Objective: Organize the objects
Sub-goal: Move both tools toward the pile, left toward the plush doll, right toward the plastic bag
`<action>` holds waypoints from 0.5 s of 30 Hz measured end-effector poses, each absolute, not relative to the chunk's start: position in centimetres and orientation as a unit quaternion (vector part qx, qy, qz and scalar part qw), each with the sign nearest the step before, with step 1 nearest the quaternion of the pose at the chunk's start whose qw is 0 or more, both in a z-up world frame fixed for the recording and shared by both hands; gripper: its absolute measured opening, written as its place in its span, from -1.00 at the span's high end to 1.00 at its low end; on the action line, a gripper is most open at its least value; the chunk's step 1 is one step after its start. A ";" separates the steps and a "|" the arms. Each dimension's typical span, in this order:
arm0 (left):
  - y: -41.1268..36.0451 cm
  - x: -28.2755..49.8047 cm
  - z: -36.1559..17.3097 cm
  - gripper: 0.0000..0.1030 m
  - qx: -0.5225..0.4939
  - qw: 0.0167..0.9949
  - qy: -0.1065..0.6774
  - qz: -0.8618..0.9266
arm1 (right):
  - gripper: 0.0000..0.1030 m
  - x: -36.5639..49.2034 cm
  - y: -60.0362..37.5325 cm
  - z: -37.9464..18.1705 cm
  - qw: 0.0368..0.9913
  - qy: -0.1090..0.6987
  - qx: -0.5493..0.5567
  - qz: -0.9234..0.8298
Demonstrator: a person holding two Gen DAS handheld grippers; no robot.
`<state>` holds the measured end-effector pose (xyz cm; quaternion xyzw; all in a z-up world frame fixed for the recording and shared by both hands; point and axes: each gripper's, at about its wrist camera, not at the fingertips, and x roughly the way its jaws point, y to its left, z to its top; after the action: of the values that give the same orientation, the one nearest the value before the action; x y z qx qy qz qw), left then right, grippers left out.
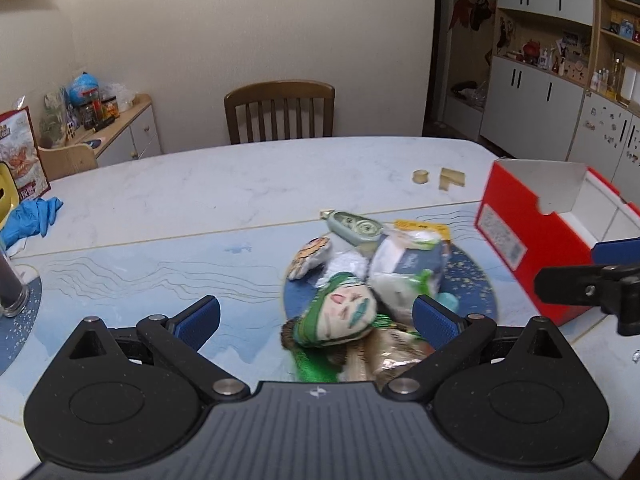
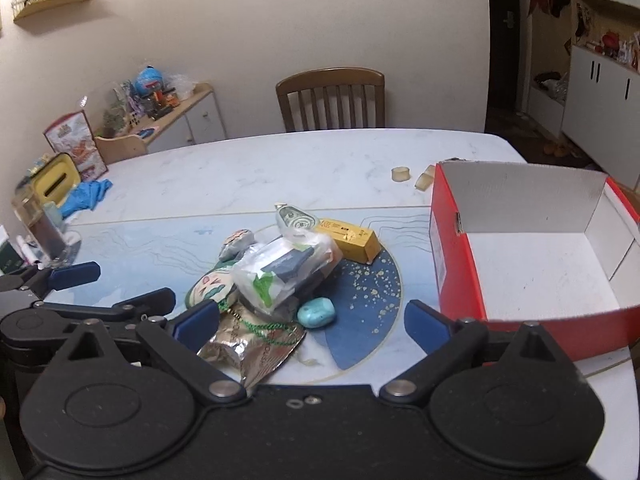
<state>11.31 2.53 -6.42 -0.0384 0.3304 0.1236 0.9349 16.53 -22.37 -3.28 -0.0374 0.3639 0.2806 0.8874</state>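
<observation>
Tabletop point(image 2: 280, 168) of white marble is seen carrying a red cardboard box point(image 2: 456, 264), open-topped and white inside, at the right, with a heap of small objects just beside it to the left on a blue placemat point(image 2: 372, 292). Noted in the heap are a plastic-wrapped packet point(image 2: 280, 272), a green-haired plush doll point(image 1: 344, 312), a yellow carton point(image 2: 354, 238) and a turquoise stone point(image 2: 316, 312). Left gripper point(image 1: 316, 316) and right gripper point(image 2: 310, 320) are both held spread wide with nothing between the fingers, poised over the near side of the heap.
</observation>
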 end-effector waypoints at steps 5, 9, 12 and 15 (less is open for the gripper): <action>4.1 12.6 -7.7 -1.00 -0.033 0.933 0.339 0.115 | -0.88 17.6 -20.9 -3.9 0.887 0.377 -0.035 0.265; 4.5 13.8 -8.5 -1.00 -0.017 0.931 0.354 0.088 | -0.80 18.8 -19.8 -4.7 0.885 0.391 -0.035 0.252; 4.9 14.5 -9.0 -1.00 -0.018 0.930 0.360 0.072 | -0.74 19.8 -18.9 -5.2 0.882 0.402 -0.028 0.244; 5.7 15.1 -9.6 -1.00 -0.037 0.930 0.362 0.053 | -0.65 21.3 -18.3 -5.7 0.877 0.419 -0.009 0.237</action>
<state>15.15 5.68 -9.59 -0.0368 0.3623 0.0532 0.9298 21.27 -18.34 -5.73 -0.0088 0.4190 0.2368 0.8765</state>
